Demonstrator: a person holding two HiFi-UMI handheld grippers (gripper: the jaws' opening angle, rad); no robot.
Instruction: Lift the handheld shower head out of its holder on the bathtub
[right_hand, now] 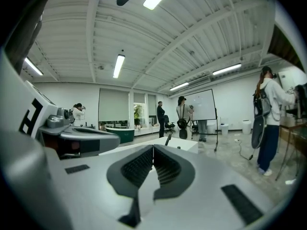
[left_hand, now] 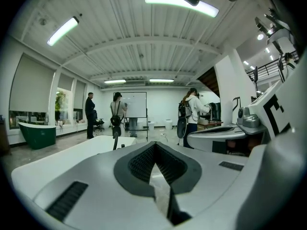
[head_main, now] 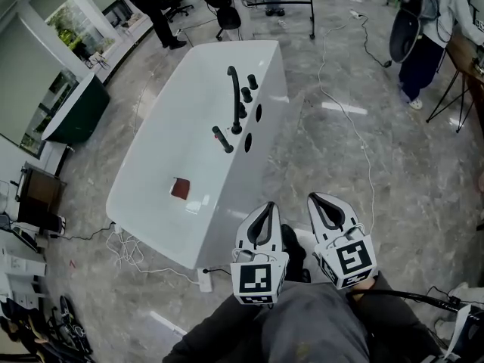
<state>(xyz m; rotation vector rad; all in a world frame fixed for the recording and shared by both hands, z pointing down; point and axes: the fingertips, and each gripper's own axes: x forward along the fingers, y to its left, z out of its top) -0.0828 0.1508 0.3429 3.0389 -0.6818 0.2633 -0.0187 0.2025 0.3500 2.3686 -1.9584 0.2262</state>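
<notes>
A white bathtub (head_main: 155,174) stands on the marble floor ahead of me. Black fittings sit on its right rim: a tall curved spout (head_main: 234,89), knobs (head_main: 247,94), and the short handheld shower head (head_main: 222,139) resting in its holder nearest me. My left gripper (head_main: 266,206) and right gripper (head_main: 314,198) are side by side, short of the tub's near right corner, well apart from the fittings. Both are shut with nothing in them. In the left gripper view the tub (left_hand: 91,147) and spout (left_hand: 115,137) show beyond the shut left gripper (left_hand: 154,145). The right gripper view shows the shut right gripper (right_hand: 153,147).
A small red-brown square (head_main: 180,188) lies inside the tub. A dark green tub (head_main: 76,112) stands at the left. A white cable (head_main: 344,112) runs across the floor on the right. People stand at the back (head_main: 155,6) and far right (head_main: 427,44). A power strip (head_main: 204,280) lies by the tub's near end.
</notes>
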